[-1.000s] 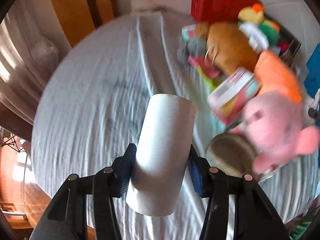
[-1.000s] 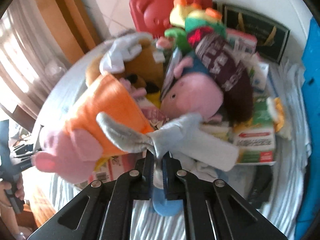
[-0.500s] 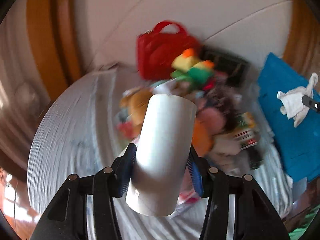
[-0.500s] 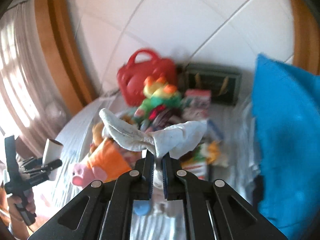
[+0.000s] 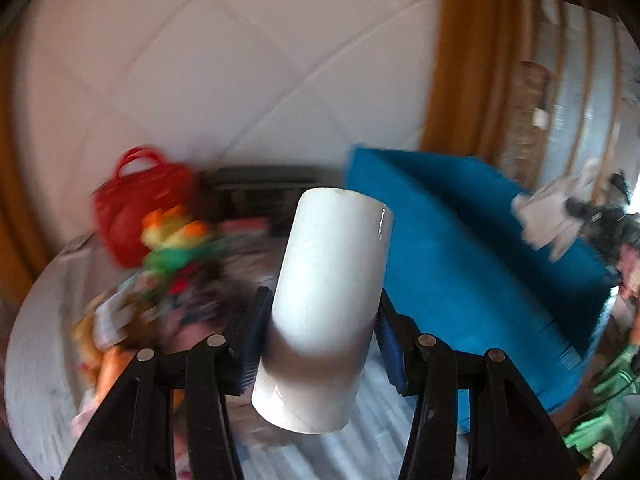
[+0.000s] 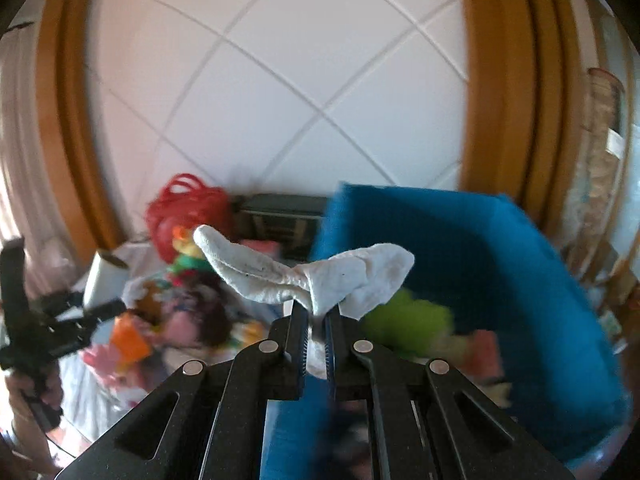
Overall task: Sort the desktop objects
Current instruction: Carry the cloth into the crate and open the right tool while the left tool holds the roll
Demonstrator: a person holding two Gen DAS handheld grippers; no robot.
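Note:
My left gripper (image 5: 318, 334) is shut on a white tube (image 5: 326, 308), which stands tilted between the blue pads, high above the table. My right gripper (image 6: 317, 318) is shut on a white cloth (image 6: 320, 274) that flops out to both sides of the jaws. Below and ahead of it stands a big blue fabric bin (image 6: 460, 280) with a green soft toy (image 6: 408, 320) inside. In the right wrist view the left gripper (image 6: 94, 312) with its white tube (image 6: 104, 280) shows at the left. The left wrist view shows the white cloth (image 5: 548, 216) at the far right, over the blue bin (image 5: 460, 256).
A blurred heap of plush toys (image 5: 168, 276) lies on the white-clothed table (image 5: 36, 360). A red bag (image 5: 140, 204) and a dark box (image 5: 260, 192) stand behind it against the white tiled wall (image 6: 300, 80). Wooden frames flank the wall. A hand (image 6: 28, 396) holds the left tool.
Both grippers have risen and swung right, away from the toy heap toward the blue bin. The tube and the cloth stay gripped.

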